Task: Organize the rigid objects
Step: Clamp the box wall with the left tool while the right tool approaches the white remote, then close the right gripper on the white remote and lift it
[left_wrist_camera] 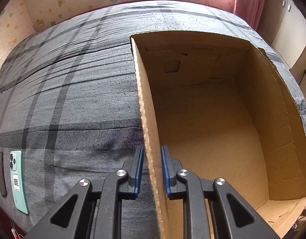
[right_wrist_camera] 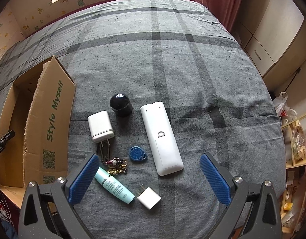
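An open cardboard box [left_wrist_camera: 272, 103] stands on the grey plaid bed [left_wrist_camera: 73, 99], with nothing visible inside it. My left gripper [left_wrist_camera: 152, 149] is shut on its left wall [left_wrist_camera: 145, 99], one blue pad on each side. In the right wrist view the same box [right_wrist_camera: 51, 119] stands at the left. My right gripper [right_wrist_camera: 149, 156] hangs open above a white remote [right_wrist_camera: 161, 137], a blue key fob [right_wrist_camera: 137, 153], a key bunch [right_wrist_camera: 116, 165], a teal tube [right_wrist_camera: 114, 187] and a small white plug [right_wrist_camera: 148, 198]. A white charger [right_wrist_camera: 101, 126] and a black round cap [right_wrist_camera: 121, 104] lie further back.
A mint phone [left_wrist_camera: 17, 179] lies face down beside a dark flat strip [left_wrist_camera: 1, 175] at the bed's left edge. Cupboards [right_wrist_camera: 272, 29] and cluttered shelves [right_wrist_camera: 298, 149] stand right of the bed. A red curtain [left_wrist_camera: 250, 0] hangs at the far wall.
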Tool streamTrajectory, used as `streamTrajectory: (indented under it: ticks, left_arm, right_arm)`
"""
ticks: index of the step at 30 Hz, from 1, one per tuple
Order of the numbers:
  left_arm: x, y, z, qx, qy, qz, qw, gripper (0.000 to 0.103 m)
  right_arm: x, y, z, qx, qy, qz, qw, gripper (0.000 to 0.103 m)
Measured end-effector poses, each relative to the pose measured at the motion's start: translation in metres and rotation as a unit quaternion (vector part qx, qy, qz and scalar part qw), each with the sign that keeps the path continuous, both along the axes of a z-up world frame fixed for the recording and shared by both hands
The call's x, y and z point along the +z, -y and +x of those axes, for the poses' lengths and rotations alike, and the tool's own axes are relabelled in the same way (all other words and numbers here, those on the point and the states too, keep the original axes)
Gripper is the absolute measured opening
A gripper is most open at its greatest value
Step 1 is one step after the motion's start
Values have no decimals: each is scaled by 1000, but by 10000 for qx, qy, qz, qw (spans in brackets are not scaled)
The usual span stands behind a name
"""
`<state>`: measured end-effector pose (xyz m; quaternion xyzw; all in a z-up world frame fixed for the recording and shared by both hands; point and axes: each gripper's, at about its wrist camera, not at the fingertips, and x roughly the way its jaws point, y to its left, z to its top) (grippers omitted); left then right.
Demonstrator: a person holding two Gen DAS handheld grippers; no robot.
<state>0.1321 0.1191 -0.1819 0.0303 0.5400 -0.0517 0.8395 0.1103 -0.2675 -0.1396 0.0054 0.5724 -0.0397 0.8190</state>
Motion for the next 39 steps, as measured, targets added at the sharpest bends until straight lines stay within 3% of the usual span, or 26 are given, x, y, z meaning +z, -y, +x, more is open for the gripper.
streamTrajectory:
  ticks: [7, 16, 24, 27, 39]
  left_arm:
    - [-1, -2, 3, -5, 0, 55, 10000, 20]
    - [-1, 1, 2, -13, -22, 157, 9999, 20]
    - [-2, 1, 2, 2, -21, 157, 9999, 20]
    - [-2, 0, 2, 24, -23, 117, 9999, 20]
    - [-2, 0, 3, 40, -28, 114, 9999, 20]
  right_arm:
    - [-36, 22, 34, 219, -124, -92, 9996, 103]
    - [-80, 34, 60, 315, -459, 175, 9983, 100]
    - [-101, 35, 66, 454, -712, 125, 9963, 75]
    - [-100, 34, 66, 536, -697, 170, 9960, 51]
    - [-87, 35, 60, 291, -704, 101, 9970, 50]
